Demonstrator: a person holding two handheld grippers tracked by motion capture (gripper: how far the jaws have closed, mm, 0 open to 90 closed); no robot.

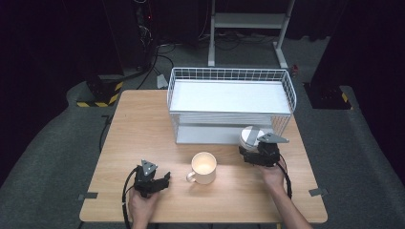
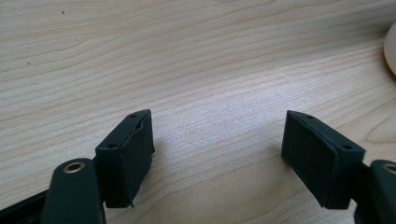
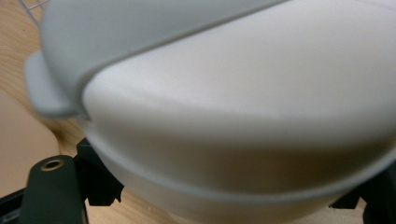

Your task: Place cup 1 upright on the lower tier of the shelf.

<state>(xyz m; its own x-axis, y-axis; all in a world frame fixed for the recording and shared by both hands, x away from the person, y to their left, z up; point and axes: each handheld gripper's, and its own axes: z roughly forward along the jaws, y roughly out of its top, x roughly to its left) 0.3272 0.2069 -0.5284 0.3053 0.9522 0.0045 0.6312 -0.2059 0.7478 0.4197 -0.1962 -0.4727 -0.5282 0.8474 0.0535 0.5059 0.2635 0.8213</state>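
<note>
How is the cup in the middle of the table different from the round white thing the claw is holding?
The mug stands free on the table, open-topped, with a handle. The lidded white container is gripped in the right claw beside the wire rack, lid on. Both are pale and round.

1 mug [image 1: 204, 168], 1 lidded white container [image 1: 249, 135], 1 wire rack [image 1: 230, 102], 2 claws.

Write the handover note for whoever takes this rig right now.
Right gripper: shut on the white lidded container, held at the front right corner of the white wire rack.
Left gripper: open, nothing between its jaws, over bare wooden table, left of the cream mug.
Done: container gripped.
Left: container probably goes into the rack; the mug stands untouched, handle toward the left gripper.
</note>
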